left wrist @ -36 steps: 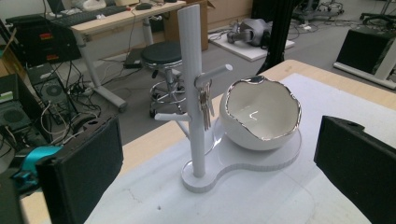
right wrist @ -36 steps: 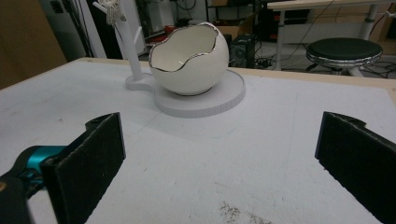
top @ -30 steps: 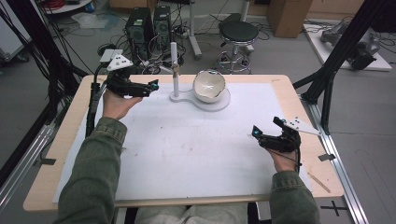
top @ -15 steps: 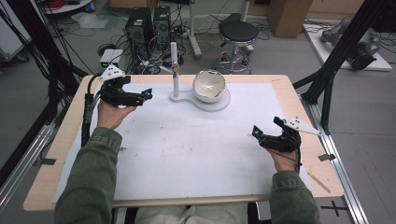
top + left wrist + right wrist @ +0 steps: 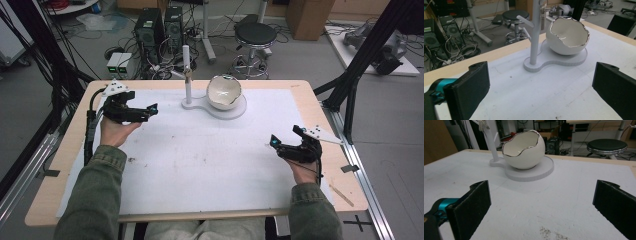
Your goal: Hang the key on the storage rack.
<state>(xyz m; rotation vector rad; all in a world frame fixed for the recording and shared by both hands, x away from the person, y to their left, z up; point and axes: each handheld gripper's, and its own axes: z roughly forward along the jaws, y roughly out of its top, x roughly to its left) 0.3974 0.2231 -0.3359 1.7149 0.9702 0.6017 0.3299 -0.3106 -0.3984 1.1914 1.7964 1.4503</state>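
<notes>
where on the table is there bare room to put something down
The widest bare patch is the white mat between the left gripper and the right gripper, in front of the stand. The far right corner beyond the egg bowl is also bare. It is crowded only at the far middle, where stand and bowl share one base.
</notes>
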